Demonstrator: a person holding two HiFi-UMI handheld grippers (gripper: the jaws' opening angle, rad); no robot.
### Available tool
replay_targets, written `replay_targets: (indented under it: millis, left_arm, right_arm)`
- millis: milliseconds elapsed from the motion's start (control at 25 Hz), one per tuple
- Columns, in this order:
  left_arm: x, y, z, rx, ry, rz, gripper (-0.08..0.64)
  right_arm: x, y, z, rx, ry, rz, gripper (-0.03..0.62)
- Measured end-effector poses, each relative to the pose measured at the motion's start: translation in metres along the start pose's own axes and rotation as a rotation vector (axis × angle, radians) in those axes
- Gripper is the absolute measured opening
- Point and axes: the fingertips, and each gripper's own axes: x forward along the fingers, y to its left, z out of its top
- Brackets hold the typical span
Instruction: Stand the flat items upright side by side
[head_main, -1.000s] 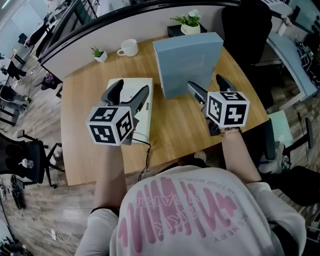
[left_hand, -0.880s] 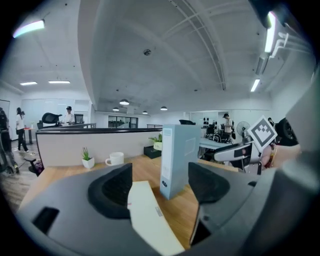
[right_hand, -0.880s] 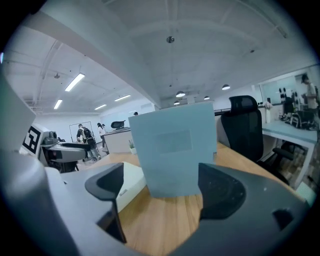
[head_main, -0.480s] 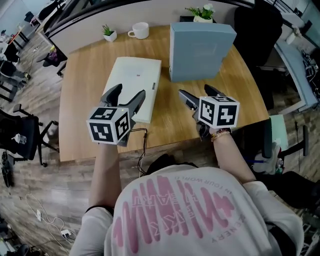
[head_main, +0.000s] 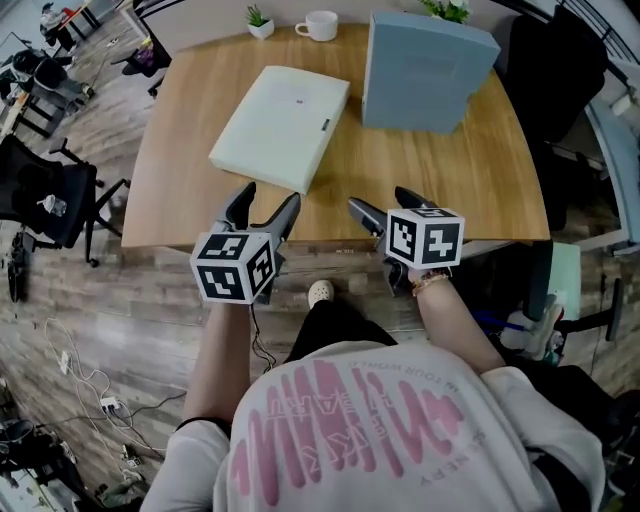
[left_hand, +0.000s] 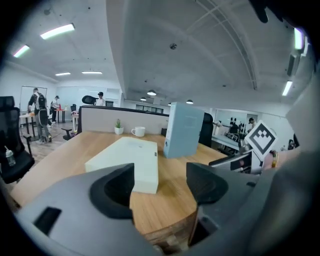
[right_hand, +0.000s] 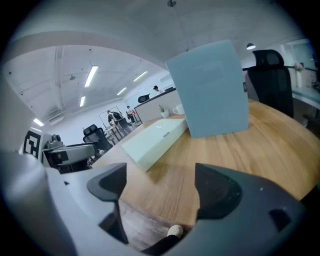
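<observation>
A pale green flat box (head_main: 282, 128) lies flat on the wooden table (head_main: 440, 180), left of centre. A blue-grey box (head_main: 428, 72) stands upright at the back right, about a hand's width from it. My left gripper (head_main: 267, 202) hangs at the table's near edge, just short of the pale box (left_hand: 127, 160), open with nothing between its jaws. My right gripper (head_main: 380, 202) is beside it at the same edge, also open with nothing in it, facing the blue-grey box (right_hand: 210, 95) from well back. Both pairs of jaws have just been closing a little.
A white cup (head_main: 320, 25) and a small potted plant (head_main: 258, 17) stand at the table's far edge. Another plant (head_main: 447, 9) shows behind the blue-grey box. Office chairs (head_main: 45, 195) stand on the floor at left, a dark chair (head_main: 555, 70) at right.
Both grippers have drawn back from over the table to its near edge and sunk lower. The two boxes have stayed where they were.
</observation>
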Motion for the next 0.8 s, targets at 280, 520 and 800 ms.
replay_targets:
  millis: [280,520,800]
  left_arm:
    - [-0.036,0.01,-0.025,-0.08,0.02,0.035,0.327]
    - [-0.019,0.024,-0.008,-0.079,-0.006,0.004,0.327]
    - [0.015,0.081,0.033,-0.052,-0.023,-0.025,0.339]
  right_arm:
    - [0.006,0.042,-0.02,0.008,0.05,0.092,0.433]
    - [0.022,0.054,0.0,0.035,0.034,0.108,0.433]
    - [0.068,0.053,0.047,0.094,-0.006,0.052,0.433]
